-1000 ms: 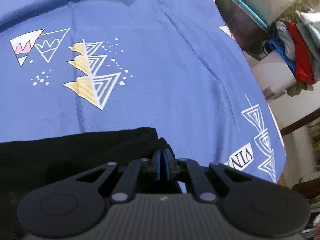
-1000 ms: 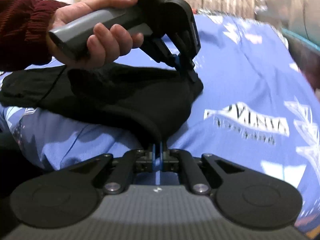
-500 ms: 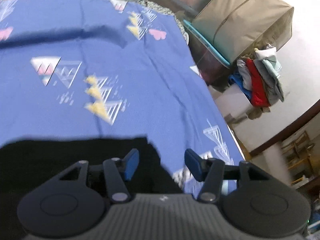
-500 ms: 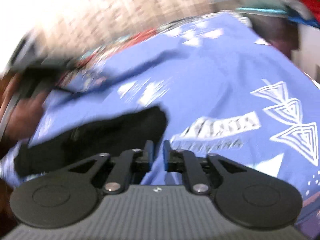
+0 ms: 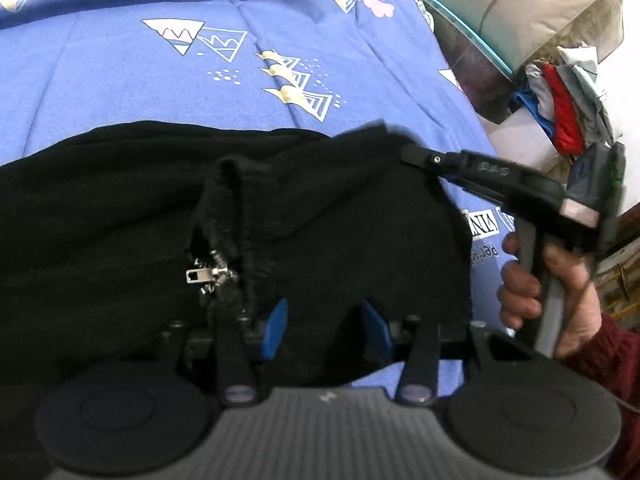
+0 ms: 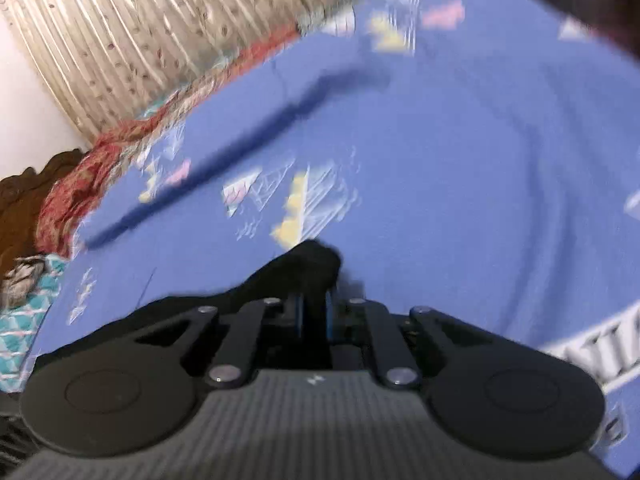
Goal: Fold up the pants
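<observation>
Left wrist view: the black pants [image 5: 120, 216] lie bunched on a blue bedsheet [image 5: 160, 92] printed with triangles, their metal zipper pull [image 5: 199, 275] showing beside a rumpled seam. The left gripper [image 5: 325, 326] hangs over the cloth with its blue-padded fingers [image 5: 276, 328] apart and closing; black fabric sits in the gap between them, but the pads do not press it. To the right, the right gripper [image 5: 404, 152] reaches in from the side, its tip at the upper right corner of the pants, carried by a hand [image 5: 548, 280] in a dark red sleeve [image 5: 616, 364]. Beyond the bed edge stand a beige storage bag [image 5: 532, 8] and a heap of coloured clothes [image 5: 560, 108].

Right wrist view (motion-blurred): the fingers [image 6: 298, 316] of the right gripper [image 6: 314, 316] are drawn together, clamped on a fold of the pants [image 6: 308, 264] that rises in a black peak above them. The bedsheet [image 6: 460, 160] fills the field behind; a patterned curtain [image 6: 140, 28] and a red blanket [image 6: 80, 184] border its far edge.
</observation>
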A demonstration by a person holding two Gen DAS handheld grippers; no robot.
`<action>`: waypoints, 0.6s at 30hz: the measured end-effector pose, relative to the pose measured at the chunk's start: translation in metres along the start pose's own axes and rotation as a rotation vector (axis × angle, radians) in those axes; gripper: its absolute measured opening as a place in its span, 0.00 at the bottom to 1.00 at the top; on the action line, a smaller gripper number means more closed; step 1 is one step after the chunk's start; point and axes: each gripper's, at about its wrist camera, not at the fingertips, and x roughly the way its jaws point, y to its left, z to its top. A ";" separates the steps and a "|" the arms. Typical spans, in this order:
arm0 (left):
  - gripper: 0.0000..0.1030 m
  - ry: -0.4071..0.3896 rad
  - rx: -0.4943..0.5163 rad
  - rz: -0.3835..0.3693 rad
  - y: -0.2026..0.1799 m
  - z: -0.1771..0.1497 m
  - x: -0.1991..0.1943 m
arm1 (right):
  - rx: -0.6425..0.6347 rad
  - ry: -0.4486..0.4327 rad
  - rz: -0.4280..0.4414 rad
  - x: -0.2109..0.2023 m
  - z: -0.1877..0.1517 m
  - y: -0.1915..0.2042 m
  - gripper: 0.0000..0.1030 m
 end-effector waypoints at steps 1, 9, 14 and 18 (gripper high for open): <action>0.41 -0.001 -0.004 -0.003 0.000 -0.001 0.000 | -0.033 0.024 -0.096 0.009 -0.006 -0.001 0.04; 0.48 -0.053 0.030 -0.050 0.000 -0.014 -0.037 | 0.146 -0.094 -0.057 -0.052 -0.012 -0.016 0.08; 0.49 -0.095 0.019 -0.044 0.015 -0.043 -0.076 | 0.157 -0.132 0.069 -0.070 -0.020 0.015 0.09; 0.50 -0.140 -0.027 0.014 0.038 -0.075 -0.110 | 0.119 -0.083 0.194 -0.060 -0.032 0.066 0.09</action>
